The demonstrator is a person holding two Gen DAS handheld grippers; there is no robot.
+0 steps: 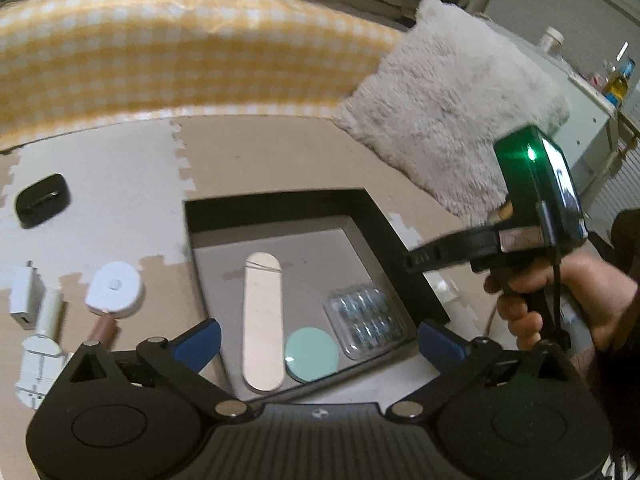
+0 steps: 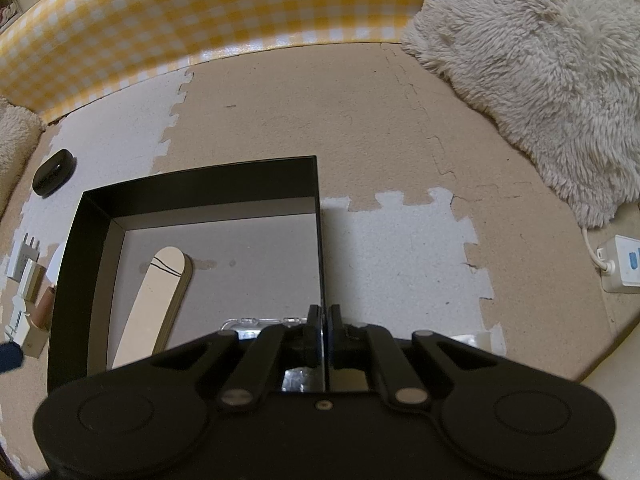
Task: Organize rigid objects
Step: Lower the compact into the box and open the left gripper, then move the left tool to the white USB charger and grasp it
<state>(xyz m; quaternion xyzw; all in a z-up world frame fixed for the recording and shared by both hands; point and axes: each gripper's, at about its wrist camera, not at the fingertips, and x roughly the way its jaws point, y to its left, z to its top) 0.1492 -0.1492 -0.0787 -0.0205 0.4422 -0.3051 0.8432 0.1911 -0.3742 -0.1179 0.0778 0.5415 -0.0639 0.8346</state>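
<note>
A black open box lies on the foam floor mat and holds a wooden oval board, a mint round disc and a clear blister pack. My left gripper is open and empty above the box's near edge. My right gripper is shut on the box's right wall; it also shows in the left wrist view. Left of the box lie a white oval device, a white charger, a copper tube and a black case.
A yellow checked barrier runs along the back. A fluffy cream cushion lies at the right. A white power strip sits at the far right. A white plug block lies at the left edge.
</note>
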